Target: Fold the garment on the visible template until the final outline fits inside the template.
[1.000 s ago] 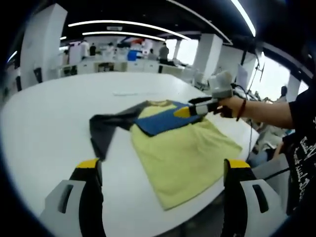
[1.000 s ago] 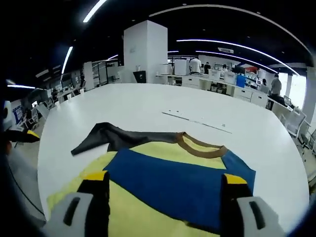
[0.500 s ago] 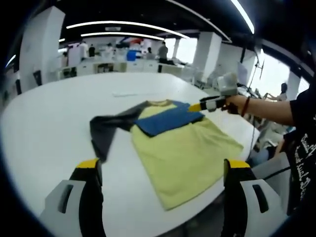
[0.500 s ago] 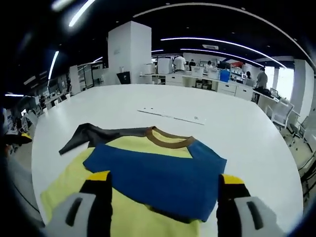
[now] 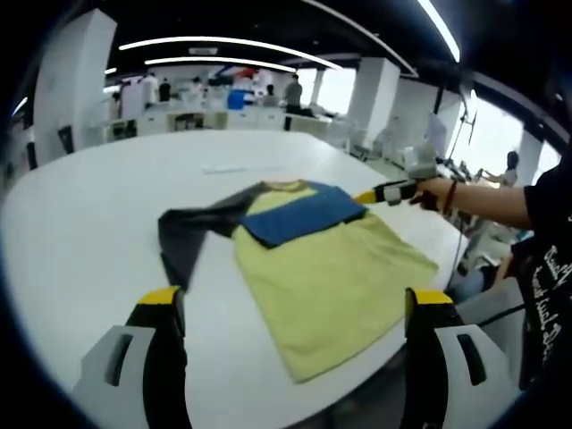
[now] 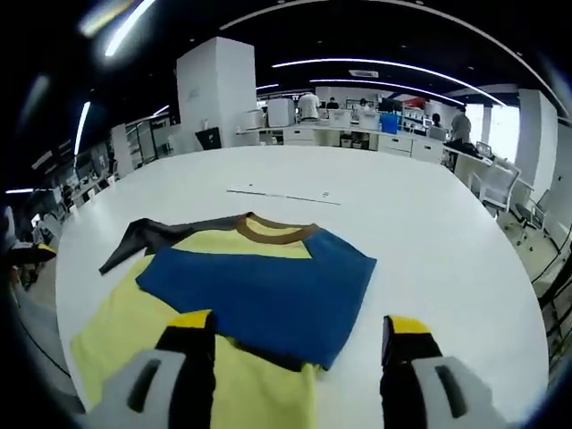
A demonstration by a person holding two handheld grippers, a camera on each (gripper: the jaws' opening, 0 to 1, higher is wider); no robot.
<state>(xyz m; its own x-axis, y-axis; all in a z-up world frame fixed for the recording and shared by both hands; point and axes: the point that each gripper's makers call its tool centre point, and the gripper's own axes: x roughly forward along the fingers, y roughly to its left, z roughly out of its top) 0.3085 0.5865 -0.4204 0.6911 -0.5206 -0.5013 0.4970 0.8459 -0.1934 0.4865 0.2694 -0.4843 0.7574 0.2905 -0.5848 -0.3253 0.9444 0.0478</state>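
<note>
Yellow garment (image 6: 241, 286) flat on table (image 6: 429, 241), just ahead of spread, empty right claw (image 6: 295, 335)

Garment (image 5: 331, 277): soft matt cloth, yellow body panel lying mostly flat with light creasing. Blue sleeve (image 6: 259, 290): same matt knit, folded across the chest, no sheen. Dark sleeve (image 5: 183, 237): charcoal cloth, matt, with loose folds. Collar (image 6: 268, 231): brown band, looks ribbed, though fine texture cannot be resolved.

Bench (image 5: 80, 232): white, smooth, hard top with a low satin finish; ceiling light shows on it as a soft glow.

Left claw (image 5: 295, 308) and right claw (image 6: 292, 329): moulded plastic, light grey bodies, black matt finger faces, yellow tips, smooth finish.
</note>
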